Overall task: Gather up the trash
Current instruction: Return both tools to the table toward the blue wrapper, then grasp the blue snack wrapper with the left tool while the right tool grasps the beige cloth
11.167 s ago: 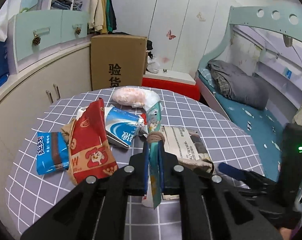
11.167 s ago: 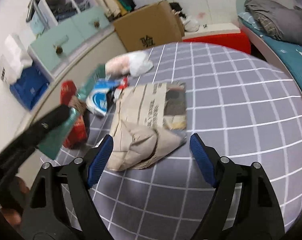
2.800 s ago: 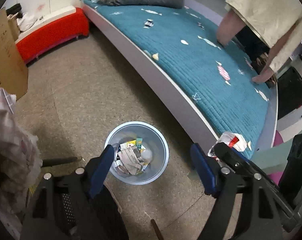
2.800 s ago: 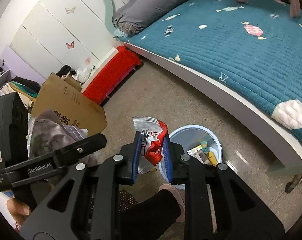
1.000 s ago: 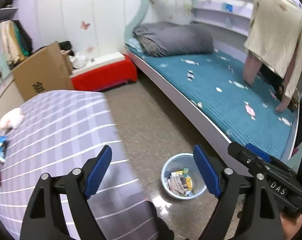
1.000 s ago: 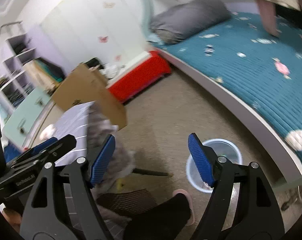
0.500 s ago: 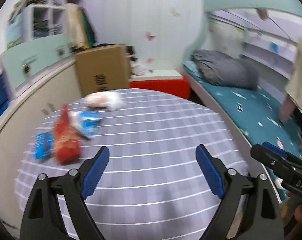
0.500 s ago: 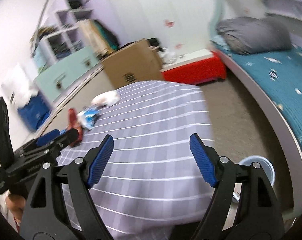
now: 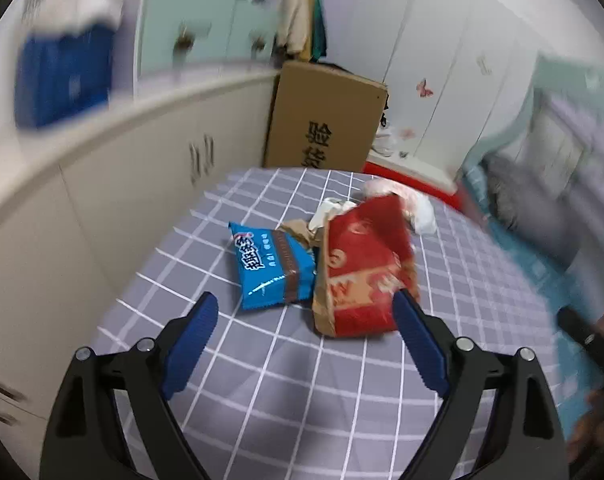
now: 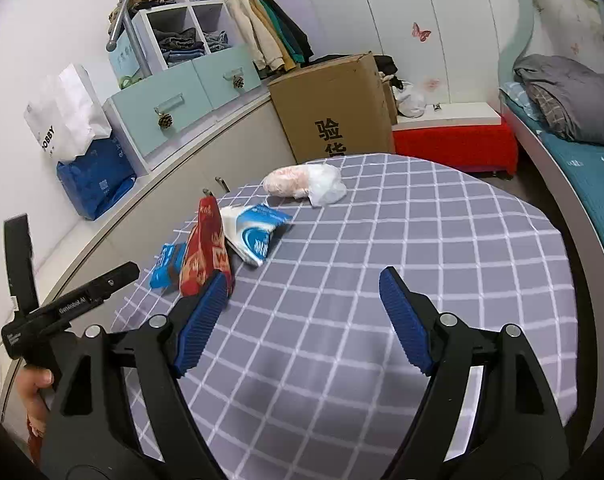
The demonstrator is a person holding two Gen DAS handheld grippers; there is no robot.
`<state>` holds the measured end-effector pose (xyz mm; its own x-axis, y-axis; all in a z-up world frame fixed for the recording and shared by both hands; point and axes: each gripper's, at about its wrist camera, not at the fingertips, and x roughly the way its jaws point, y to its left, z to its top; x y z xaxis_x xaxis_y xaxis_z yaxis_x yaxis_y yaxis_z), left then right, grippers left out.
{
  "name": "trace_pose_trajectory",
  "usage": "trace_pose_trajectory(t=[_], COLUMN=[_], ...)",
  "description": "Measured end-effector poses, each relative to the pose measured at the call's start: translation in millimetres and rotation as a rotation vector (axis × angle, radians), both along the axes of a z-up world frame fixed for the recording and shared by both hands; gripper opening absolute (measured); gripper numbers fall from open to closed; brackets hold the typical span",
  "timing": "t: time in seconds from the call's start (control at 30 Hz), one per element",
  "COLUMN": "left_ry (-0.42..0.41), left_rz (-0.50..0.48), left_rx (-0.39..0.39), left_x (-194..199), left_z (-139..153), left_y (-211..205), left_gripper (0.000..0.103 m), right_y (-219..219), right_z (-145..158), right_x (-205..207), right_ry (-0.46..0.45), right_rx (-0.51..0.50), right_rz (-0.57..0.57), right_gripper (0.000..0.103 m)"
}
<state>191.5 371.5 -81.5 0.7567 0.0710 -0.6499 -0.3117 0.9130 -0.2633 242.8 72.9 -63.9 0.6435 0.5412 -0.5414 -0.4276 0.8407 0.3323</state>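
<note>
Step in hand, as I judged it: the reach for the next piece of trash, with nothing yet gripped.

My left gripper (image 9: 304,312) stood with its blue-padded jaws spread wide and empty; its jaws had just been opening a little further, with nothing between the pads. My right gripper (image 10: 302,300) likewise stood wide and held nothing, only bare cloth showing between its pads.

Both hung over the round table under a grey cloth with a white grid (image 10: 382,320).

Nearest my left jaws lay the remaining trash. The red printed snack bag with a crumpled open top (image 9: 362,276) sat just ahead of my right-hand pad, standing partly upright. The flat blue foil wrapper with a brown band (image 9: 272,266) lay just ahead, between the pads and toward the left one, touching the red bag's side. From my right gripper both lay ahead and to the left, near its left pad.

Beyond them lay the white-and-blue crumpled packet (image 10: 256,236), then the white plastic bag with a pinkish filling (image 10: 302,184), farthest out. Past the table edge stood the brown cardboard box with black characters (image 10: 334,108).

The next move, in my estimate, called for lowering my left jaws around one item, either the red bag or the blue wrapper, and closing on that alone. The right jaws would need to swing left toward the white-and-blue packet.
</note>
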Motion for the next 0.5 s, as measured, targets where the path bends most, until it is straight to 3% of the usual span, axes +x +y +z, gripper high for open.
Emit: trace_pose_trajectory(t=[0.07, 0.3, 0.4, 0.47, 0.5], left_ry=[0.007, 0.064, 0.101, 0.115, 0.117], left_rz=[0.02, 0.045, 0.011, -0.015, -0.029], left_rx=[-0.069, -0.081, -0.098, -0.108, -0.104], left_x=[6.1, 46.4, 58.4, 63.4, 64.8], left_z=[-10.5, -37.1, -45.4, -49.6, -51.0], left_y=[17.7, 45.8, 47.4, 48.5, 49.5], left_gripper=[0.087, 0.083, 0.058, 0.034, 0.014], right_y=[8.5, 36.6, 45.5, 54.3, 61.9], right_z=[-0.2, -8.2, -7.0, -0.1, 5.4], right_x=[11.2, 46.7, 53.4, 54.2, 54.1], right_ry=[0.01, 0.037, 0.031, 0.014, 0.002], right_rx=[-0.001, -0.026, -0.012, 0.005, 0.001], right_rz=[0.005, 0.013, 0.022, 0.039, 0.055], right_gripper=[0.077, 0.078, 0.078, 0.078, 0.078])
